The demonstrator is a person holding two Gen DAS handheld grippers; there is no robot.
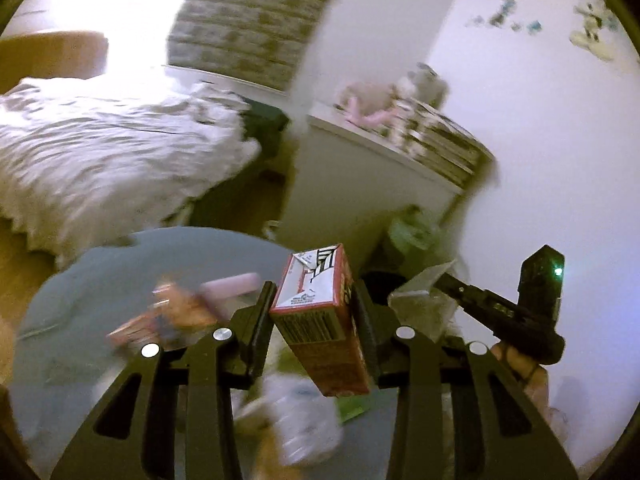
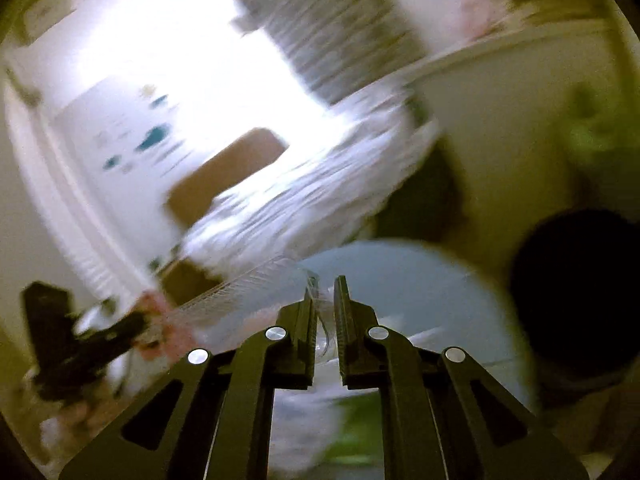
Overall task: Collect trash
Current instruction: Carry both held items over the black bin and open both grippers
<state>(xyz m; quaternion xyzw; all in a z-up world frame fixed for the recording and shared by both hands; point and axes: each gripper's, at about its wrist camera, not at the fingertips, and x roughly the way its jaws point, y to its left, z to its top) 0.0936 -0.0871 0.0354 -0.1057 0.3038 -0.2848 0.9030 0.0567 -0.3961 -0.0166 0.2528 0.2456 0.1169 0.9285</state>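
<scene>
My left gripper [image 1: 314,300] is shut on a red and white carton [image 1: 320,320] and holds it above a round blue-grey table [image 1: 100,280]. Blurred trash lies on the table: an orange wrapper [image 1: 168,312], a pink piece [image 1: 230,284] and a white crumpled bag [image 1: 304,420]. My right gripper [image 2: 326,300] is shut on a clear plastic wrapper [image 2: 240,296] that trails to the left. That gripper also shows at the right of the left wrist view [image 1: 472,304], with the wrapper [image 1: 424,292] in it.
A bed with a white quilt [image 1: 100,152] stands at the left. A white cabinet [image 1: 360,184] with toys and stacked books stands by the wall. A dark bin with a green liner [image 1: 408,236] sits beside the cabinet. The right wrist view is heavily blurred.
</scene>
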